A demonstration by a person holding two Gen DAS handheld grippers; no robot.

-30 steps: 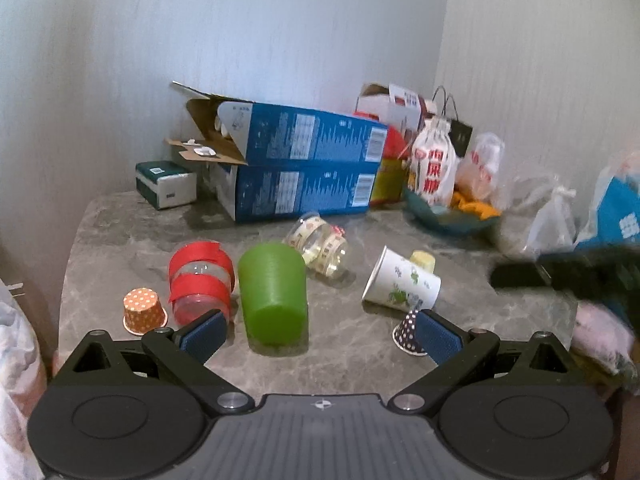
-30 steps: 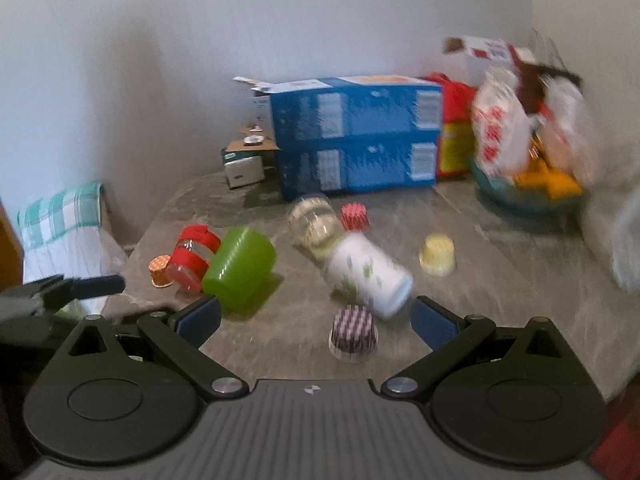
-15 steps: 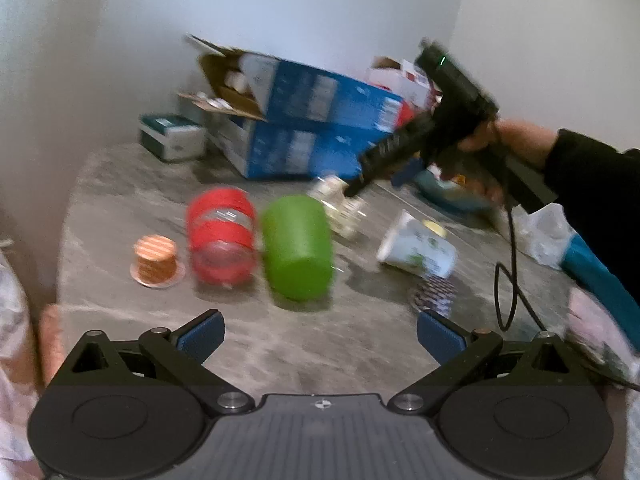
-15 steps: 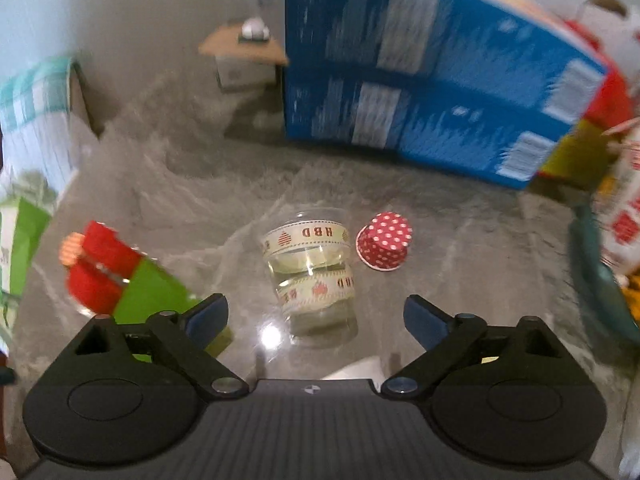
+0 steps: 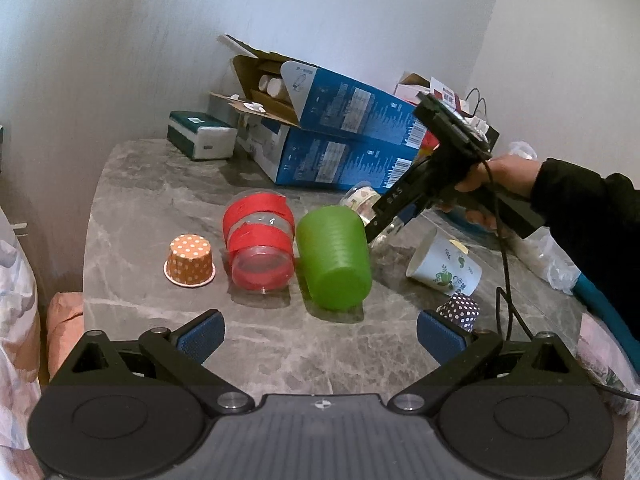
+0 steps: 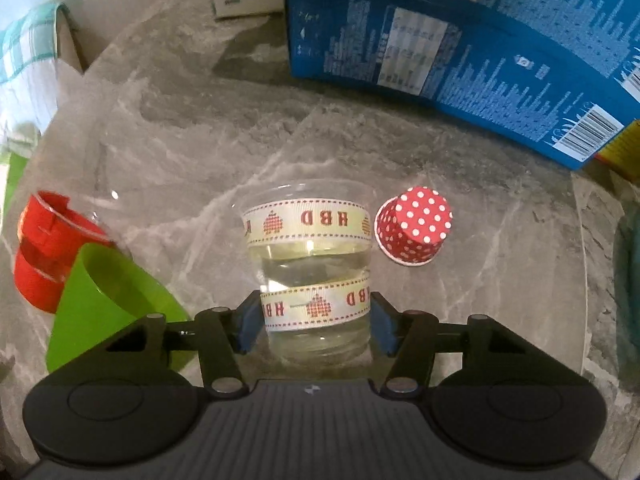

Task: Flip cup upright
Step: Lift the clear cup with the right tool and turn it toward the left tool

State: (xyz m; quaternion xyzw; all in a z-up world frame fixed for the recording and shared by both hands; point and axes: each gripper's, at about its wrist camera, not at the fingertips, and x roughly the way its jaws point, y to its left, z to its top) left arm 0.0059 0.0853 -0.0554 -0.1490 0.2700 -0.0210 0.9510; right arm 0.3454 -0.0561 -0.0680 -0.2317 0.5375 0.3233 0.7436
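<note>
A clear plastic cup with cream "HBD" ribbon bands (image 6: 310, 264) lies on its side on the grey marble table (image 6: 160, 152), rim pointing away. My right gripper (image 6: 314, 322) is shut on its base end, pads against both sides. In the left wrist view the same cup (image 5: 362, 200) shows partly behind the right gripper's body (image 5: 436, 176), held by a hand. My left gripper (image 5: 320, 336) is open and empty, above the table's near edge, in front of a green cup (image 5: 334, 258) lying on its side.
A red-taped clear cup (image 5: 258, 248), a white printed paper cup (image 5: 444, 268) and small dotted cupcake liners (image 5: 190, 260) (image 6: 414, 230) (image 5: 460, 310) lie around. Stacked blue boxes (image 5: 340, 136) and bags stand at the back. A cable (image 5: 504, 280) hangs from the right gripper.
My right gripper moved forward and down over the HBD cup and closed on its base. My left gripper pulled back slightly and stayed open.
</note>
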